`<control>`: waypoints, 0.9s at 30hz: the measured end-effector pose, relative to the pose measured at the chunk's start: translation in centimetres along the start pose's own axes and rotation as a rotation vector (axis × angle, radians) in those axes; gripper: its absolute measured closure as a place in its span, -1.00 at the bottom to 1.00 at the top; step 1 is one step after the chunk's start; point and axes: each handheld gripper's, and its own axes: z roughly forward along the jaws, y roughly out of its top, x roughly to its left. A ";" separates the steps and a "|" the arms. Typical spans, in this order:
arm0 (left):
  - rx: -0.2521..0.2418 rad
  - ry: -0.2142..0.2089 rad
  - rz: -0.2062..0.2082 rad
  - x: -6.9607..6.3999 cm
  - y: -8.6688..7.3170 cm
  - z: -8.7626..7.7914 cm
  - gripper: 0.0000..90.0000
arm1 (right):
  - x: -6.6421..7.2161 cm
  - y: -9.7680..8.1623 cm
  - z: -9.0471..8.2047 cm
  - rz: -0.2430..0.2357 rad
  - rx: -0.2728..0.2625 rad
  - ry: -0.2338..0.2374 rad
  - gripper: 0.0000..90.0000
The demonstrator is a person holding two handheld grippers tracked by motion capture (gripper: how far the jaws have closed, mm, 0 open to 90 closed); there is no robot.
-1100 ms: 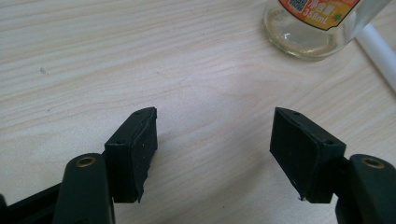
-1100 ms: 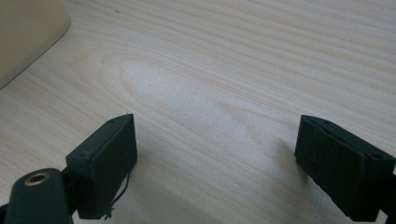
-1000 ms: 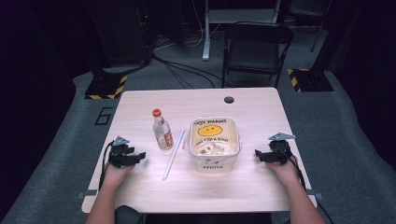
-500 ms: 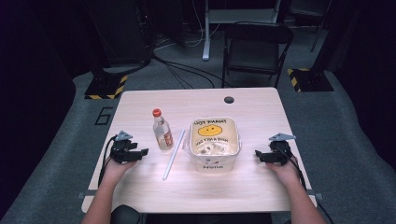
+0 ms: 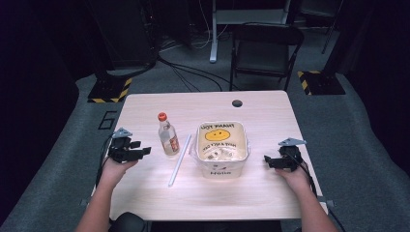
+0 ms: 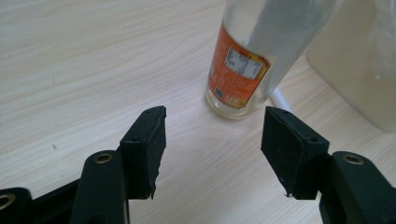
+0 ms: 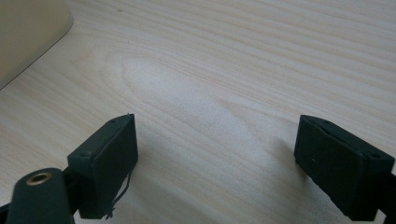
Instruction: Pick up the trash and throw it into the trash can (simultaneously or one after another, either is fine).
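A clear bottle (image 5: 167, 139) with an orange cap and orange label stands upright left of the table's middle. In the left gripper view the bottle (image 6: 250, 56) rises just beyond my jaws. My left gripper (image 5: 143, 152) (image 6: 217, 144) hovers left of it, open; its jaws have just been closing a little, with nothing between them. A white straw (image 5: 180, 160) (image 6: 280, 98) lies beside the bottle. A translucent tub (image 5: 241, 152) (image 6: 355, 70) with a yellow smiley lid holds small white items. To the tub's right, my right gripper (image 5: 267, 161) (image 7: 215, 158) rests low over bare wood, open and empty.
The wooden table (image 5: 270, 116) has a dark round hole (image 5: 237, 103) near its far edge. A folding chair (image 5: 263, 48) and cables stand on the floor beyond. A corner of the tub (image 7: 28, 32) shows at the right gripper view's upper left.
My left gripper has lifted off the table and edged toward the bottle. The right gripper, bottle, straw and tub have stayed put.
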 end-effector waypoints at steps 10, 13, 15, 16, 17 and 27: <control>-0.033 -0.028 0.058 -1.1 2.8 -1.5 -0.11 | 0.0 0.0 0.0 -0.001 0.000 0.002 -0.72; -0.032 -0.043 0.068 -1.4 3.5 -1.8 -0.08 | 0.0 0.0 0.0 0.000 -0.001 0.000 -0.72; -0.027 -0.047 0.083 -1.5 3.9 -1.9 0.00 | -0.1 0.0 0.0 -0.004 0.000 0.003 -0.72; -0.025 -0.046 0.085 -1.6 4.1 -2.0 0.00 | -0.1 0.0 0.0 -0.007 0.000 0.003 -0.72; -0.030 -0.044 0.091 -1.6 4.4 -2.0 0.00 | -0.1 0.0 0.0 -0.008 0.000 0.003 -0.72; -0.071 -0.051 0.093 -1.9 6.1 -2.6 -0.04 | -0.1 -0.1 -0.1 -0.006 0.001 0.004 -0.72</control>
